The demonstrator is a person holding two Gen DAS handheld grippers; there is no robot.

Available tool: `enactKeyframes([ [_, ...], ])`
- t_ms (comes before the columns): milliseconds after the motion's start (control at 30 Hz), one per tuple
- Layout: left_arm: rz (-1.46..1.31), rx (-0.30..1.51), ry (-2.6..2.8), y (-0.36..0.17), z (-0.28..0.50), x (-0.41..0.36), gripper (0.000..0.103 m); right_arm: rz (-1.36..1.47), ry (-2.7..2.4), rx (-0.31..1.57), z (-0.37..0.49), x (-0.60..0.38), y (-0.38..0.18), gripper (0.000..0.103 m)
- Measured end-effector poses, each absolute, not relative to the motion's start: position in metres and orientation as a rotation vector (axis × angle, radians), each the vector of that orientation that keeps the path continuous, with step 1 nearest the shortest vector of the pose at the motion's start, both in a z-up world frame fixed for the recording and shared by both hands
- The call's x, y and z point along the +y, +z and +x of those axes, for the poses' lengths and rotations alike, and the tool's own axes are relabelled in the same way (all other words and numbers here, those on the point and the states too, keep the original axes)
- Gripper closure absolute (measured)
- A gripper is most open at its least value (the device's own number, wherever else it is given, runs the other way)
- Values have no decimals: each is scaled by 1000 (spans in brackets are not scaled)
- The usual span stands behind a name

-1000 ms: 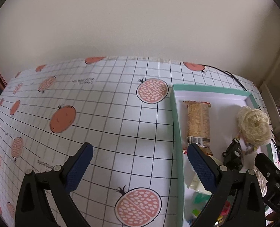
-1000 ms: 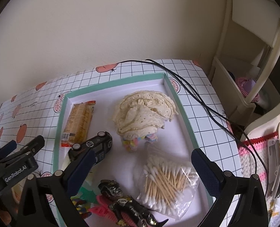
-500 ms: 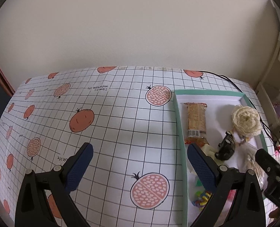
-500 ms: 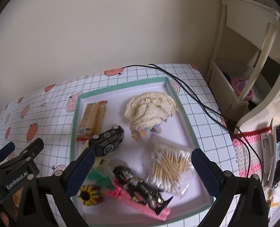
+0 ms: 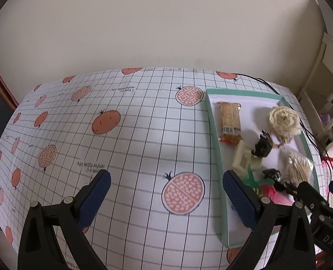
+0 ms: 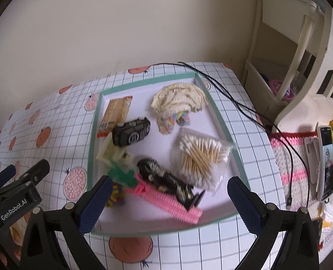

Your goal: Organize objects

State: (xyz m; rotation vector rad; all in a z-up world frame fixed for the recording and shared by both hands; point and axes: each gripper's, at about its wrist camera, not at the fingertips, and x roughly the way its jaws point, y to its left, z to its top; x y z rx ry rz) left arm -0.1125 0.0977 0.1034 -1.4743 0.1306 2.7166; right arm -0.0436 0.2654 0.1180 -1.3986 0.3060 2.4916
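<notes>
The left gripper (image 5: 166, 199) hangs with jaws apart over bare tablecloth (image 5: 126, 148). To its right the tray (image 6: 94, 121) holds everything. The right gripper (image 6: 168, 199), also spread, is nearer the pink comb (image 6: 166, 199), which runs left-far to right-near.

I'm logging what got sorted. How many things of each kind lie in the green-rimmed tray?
Snack bar: 1
Toy car: 1
Crochet doily: 1
Cotton swab bag: 1
Pink comb: 1
Dark toy figure: 1
Others partly hidden, uncounted
Total: 6
</notes>
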Motion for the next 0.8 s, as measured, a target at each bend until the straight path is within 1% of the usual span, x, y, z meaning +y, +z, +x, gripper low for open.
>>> enactKeyframes([
  [500,-1486,145,2690,99,-69,84,3,-1405,2492,299,-7,247,117,0],
  [800,-1490,127,2689,101,-49,70,3,-1421,2503,239,12,230,117,0],
])
